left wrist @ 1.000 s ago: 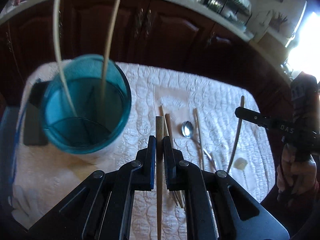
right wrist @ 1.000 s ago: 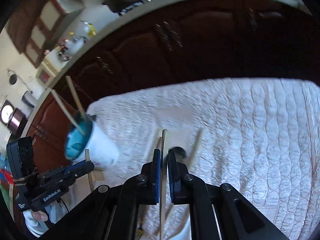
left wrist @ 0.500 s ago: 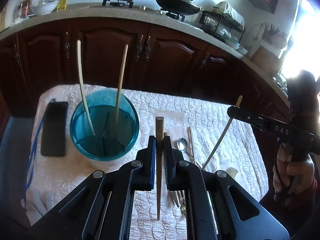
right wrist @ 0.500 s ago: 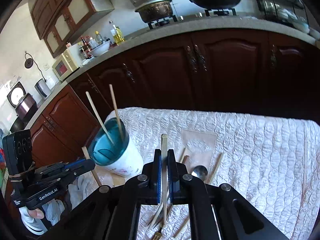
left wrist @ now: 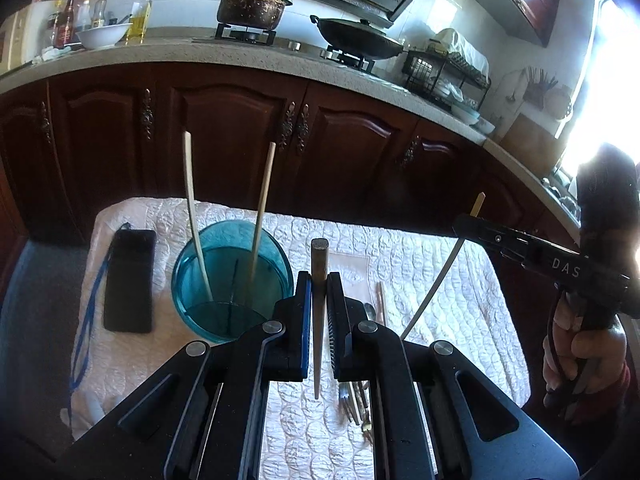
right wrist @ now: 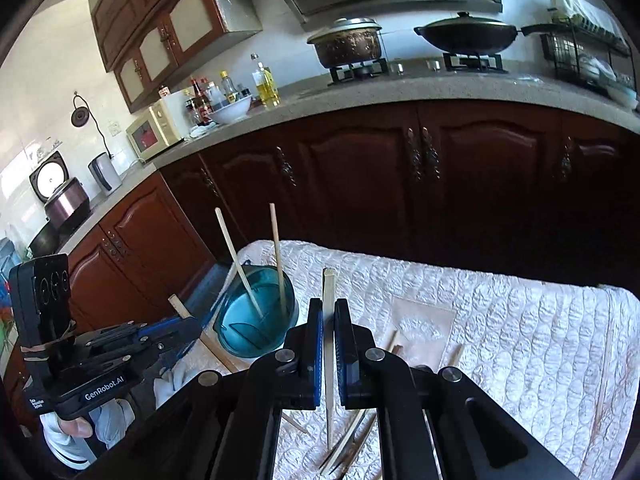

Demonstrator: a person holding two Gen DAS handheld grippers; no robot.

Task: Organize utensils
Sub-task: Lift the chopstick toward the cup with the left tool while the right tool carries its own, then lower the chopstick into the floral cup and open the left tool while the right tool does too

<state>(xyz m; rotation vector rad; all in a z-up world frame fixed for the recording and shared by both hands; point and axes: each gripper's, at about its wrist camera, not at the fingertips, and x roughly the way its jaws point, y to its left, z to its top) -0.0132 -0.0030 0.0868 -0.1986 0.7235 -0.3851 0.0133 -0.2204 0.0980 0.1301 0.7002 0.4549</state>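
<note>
Beside the translucent blue plastic cup (left wrist: 232, 276), I see my left gripper (left wrist: 319, 312) pinching a brown wooden chopstick (left wrist: 319, 320), my right gripper (right wrist: 328, 344) a pale bamboo chopstick (right wrist: 329, 340); a black phone (left wrist: 130, 280) lies left of the cup.

left gripper (left wrist: 319, 280): raised above the white quilted cloth (left wrist: 460, 300) since a second ago, clamped on its brown wooden chopstick (left wrist: 319, 300)
right gripper (right wrist: 328, 312): lifted as well; its pale bamboo chopstick (right wrist: 329, 344) has come off the cloth and now hangs free
translucent blue cup (left wrist: 232, 280): was close at upper left, now lower and nearer centre
</note>
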